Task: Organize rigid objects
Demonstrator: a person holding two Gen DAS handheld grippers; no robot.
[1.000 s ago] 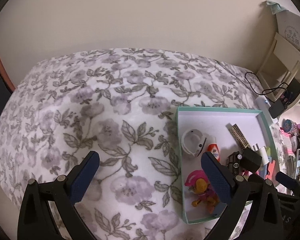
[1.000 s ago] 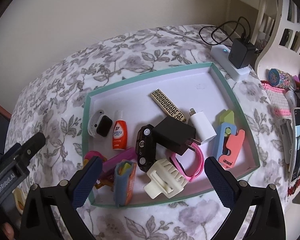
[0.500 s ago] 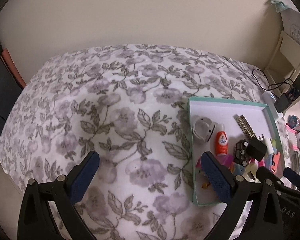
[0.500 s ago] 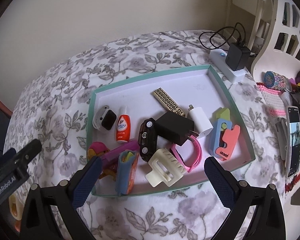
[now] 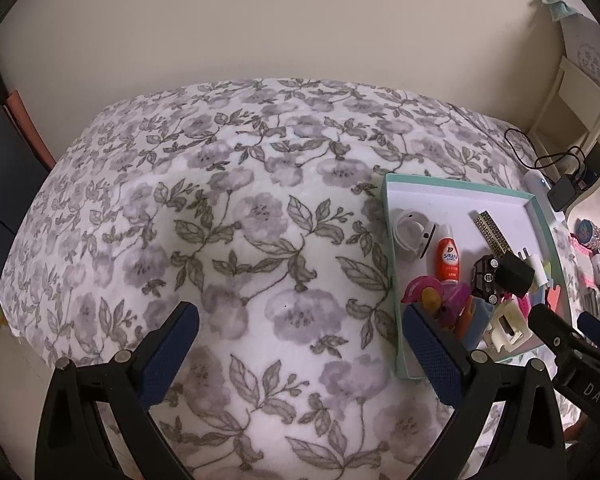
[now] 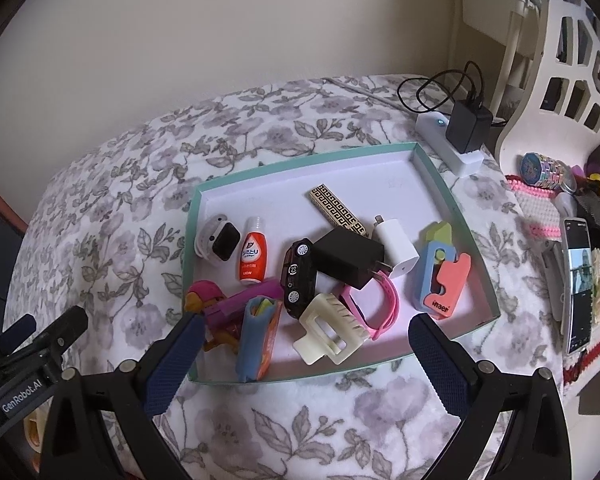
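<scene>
A bed with a grey-flowered blanket (image 5: 236,240) is filling both views, with a plain wall behind and white furniture to the right. A shallow teal-rimmed tray (image 6: 456,216) is lying on the blanket, and the rigid objects are already sitting heaped inside it: a white smartwatch (image 6: 218,240), an orange bottle (image 6: 253,256), a black toy car (image 6: 298,276), a black charger (image 6: 348,256), a white plug (image 6: 396,248), a cream hair claw (image 6: 332,328), a pink band (image 6: 384,308) and a patterned gold bar (image 6: 338,210).

The right tongs (image 6: 304,364) are hovering wide open and holding nothing, straight before the tray's near edge, so the heap is lying just ahead between the fingers. The left tongs (image 5: 300,356) are also gaping empty over bare blanket, with the tray off to their right. The right hand is clearly nearer. The car's long axis is running roughly away from the tongs; the bar is lying diagonally. Whether sorting is underway or finished cannot be judged.
</scene>
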